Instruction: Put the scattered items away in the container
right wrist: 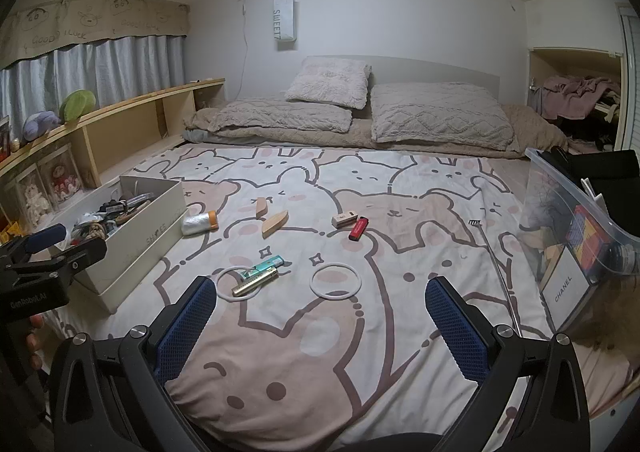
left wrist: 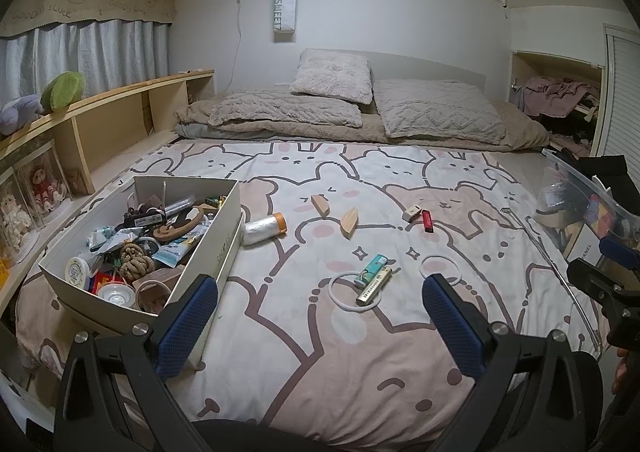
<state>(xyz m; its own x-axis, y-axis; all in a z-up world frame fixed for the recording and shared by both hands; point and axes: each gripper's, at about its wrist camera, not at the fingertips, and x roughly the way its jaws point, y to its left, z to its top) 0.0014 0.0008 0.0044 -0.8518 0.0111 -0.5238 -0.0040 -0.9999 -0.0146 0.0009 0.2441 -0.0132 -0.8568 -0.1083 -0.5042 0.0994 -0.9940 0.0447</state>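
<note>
Loose items lie on the cartoon bedspread: two white rings (left wrist: pixel 352 290) (left wrist: pixel 440 267), a teal lighter (left wrist: pixel 372 270), a gold tube (left wrist: pixel 374 286), a red lighter (left wrist: pixel 427 220), a small white block (left wrist: pixel 412 211), two wooden pieces (left wrist: pixel 321 205) (left wrist: pixel 349 222) and a plastic roll with an orange cap (left wrist: pixel 264 228). A white box (left wrist: pixel 218 248) full of items stands at the left. My left gripper (left wrist: pixel 320 316) is open and empty, above the bed's near edge. My right gripper (right wrist: pixel 320 316) is open and empty too, near the rings (right wrist: pixel 335 280).
A clear plastic bin (right wrist: pixel 576 207) with items stands at the bed's right edge. A thin metal rod (right wrist: pixel 498 268) lies beside it. Pillows (left wrist: pixel 436 109) and a folded blanket lie at the head. A wooden shelf (left wrist: pixel 120 107) runs along the left.
</note>
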